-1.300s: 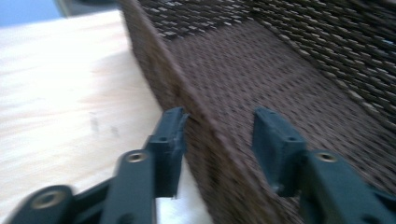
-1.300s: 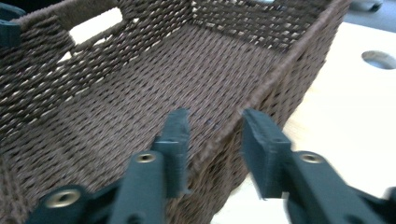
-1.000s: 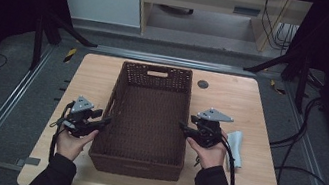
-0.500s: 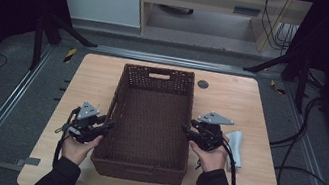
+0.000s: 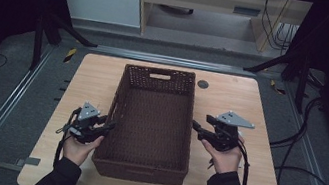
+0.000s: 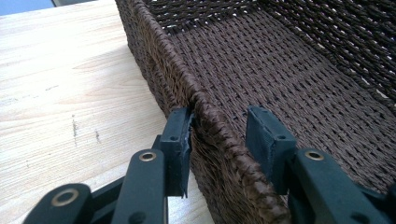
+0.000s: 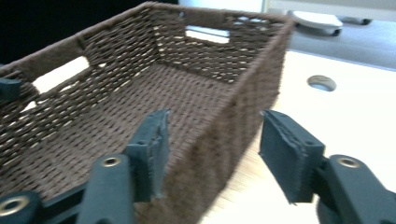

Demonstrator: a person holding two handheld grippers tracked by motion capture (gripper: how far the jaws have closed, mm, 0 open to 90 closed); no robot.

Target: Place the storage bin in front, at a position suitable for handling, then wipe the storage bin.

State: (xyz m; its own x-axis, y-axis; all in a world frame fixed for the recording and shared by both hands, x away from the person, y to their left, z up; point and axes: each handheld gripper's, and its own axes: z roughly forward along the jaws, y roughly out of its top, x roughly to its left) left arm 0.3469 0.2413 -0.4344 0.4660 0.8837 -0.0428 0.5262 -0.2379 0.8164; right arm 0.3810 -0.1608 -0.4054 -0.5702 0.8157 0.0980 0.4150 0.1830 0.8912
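Note:
A dark brown wicker basket (image 5: 150,120) stands in the middle of the wooden table, with nothing in it. My left gripper (image 5: 107,126) straddles the rim (image 6: 205,107) of its left wall. The outer pad (image 6: 180,140) touches the weave, while the inner pad (image 6: 264,140) stands off it. Those jaws have just been opening a little. My right gripper (image 5: 196,127) is at the right wall (image 7: 243,102), one jaw inside and one outside. Neither pad touches it, and its jaws have just been opening wide.
A round hole (image 5: 203,84) is in the tabletop beyond the basket's far right corner. Bare wood (image 5: 88,80) lies to the left and right of the basket. Cables (image 5: 301,171) run on the floor by the table's right edge.
My right jaws have spread wider and that hand has shifted slightly right, off the basket wall. The basket sits a touch nearer to the person. My left hand has hardly moved.

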